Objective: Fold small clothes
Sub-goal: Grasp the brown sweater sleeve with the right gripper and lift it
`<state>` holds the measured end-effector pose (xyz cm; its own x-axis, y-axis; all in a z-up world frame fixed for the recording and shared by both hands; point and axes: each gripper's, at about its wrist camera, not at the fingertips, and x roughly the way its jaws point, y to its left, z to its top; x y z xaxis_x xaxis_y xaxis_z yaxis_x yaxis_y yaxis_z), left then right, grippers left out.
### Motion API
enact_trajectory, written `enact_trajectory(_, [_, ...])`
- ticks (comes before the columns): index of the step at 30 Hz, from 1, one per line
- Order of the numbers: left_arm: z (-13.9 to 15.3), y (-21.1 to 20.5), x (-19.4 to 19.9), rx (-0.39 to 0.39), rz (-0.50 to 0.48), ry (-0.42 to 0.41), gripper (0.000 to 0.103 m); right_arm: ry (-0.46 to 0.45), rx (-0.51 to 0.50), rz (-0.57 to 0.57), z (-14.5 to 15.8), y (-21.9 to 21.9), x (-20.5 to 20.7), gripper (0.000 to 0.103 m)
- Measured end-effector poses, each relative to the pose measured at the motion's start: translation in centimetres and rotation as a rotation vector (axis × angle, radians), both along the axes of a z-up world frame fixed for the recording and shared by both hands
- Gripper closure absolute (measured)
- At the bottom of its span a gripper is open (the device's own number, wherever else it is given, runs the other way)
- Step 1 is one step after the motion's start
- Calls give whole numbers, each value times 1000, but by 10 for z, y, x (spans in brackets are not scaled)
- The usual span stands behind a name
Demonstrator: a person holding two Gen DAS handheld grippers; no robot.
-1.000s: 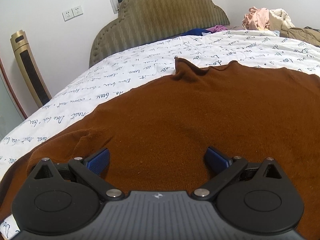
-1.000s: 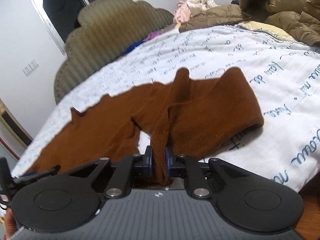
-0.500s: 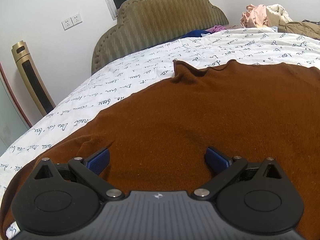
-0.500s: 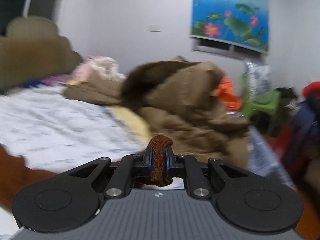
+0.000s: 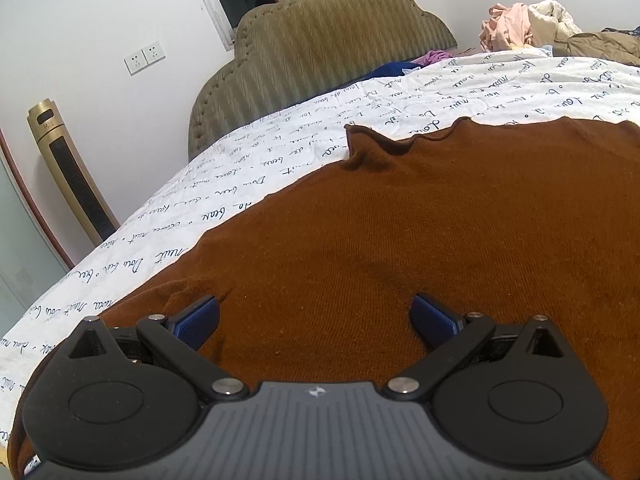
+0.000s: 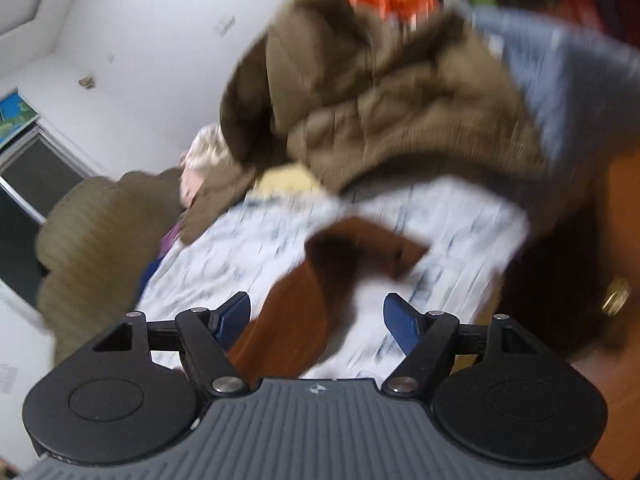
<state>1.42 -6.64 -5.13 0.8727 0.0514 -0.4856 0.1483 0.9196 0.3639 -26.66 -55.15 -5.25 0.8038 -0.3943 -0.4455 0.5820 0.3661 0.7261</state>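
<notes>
The bed [image 5: 460, 92] with its script-printed sheet stretches ahead of both claws. The brown garment [image 5: 400, 240] lies spread flat under the left claw [image 5: 316, 320], whose jaws gape wide. The right claw [image 6: 316, 320] has just been opening, the garment's sleeve lying loose between its jaws.

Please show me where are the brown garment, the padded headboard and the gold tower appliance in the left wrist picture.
brown garment [image 5: 420, 240]: left wrist view, middle of its flat knit surface.
padded headboard [image 5: 320, 52]: left wrist view, centre of the ribbed panel.
gold tower appliance [image 5: 72, 172]: left wrist view, its dark front strip.
</notes>
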Motion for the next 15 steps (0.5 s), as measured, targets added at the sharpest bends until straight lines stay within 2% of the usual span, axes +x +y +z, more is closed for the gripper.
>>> enact_trajectory(5, [0,0,0,-4,-2,1,0,-6,-27,-123,-5,-17,22,29])
enact_trajectory(8, [0,-1,-1,0,-2,-2,0,-28,7,-174,-7,-33,27,30])
enact_trajectory(9, [0,-1,-1,2,-2,-4,0,-28,23,-181,-8,-37,25,47])
enact_trajectory(10, [0,-1,-1,3,-3,-4,0,-27,34,-182,-8,-40,24,77])
enact_trajectory(11, [0,-2,-1,4,-2,-4,0,-15,37,-179,-8,-41,25,91])
enact_trajectory(13, [0,-2,-1,6,-3,-5,0,4,-19,-174,1,-40,20,92])
enact_trajectory(15, [0,-2,-1,8,-3,-5,0,56,-150,-171,16,-28,21,92])
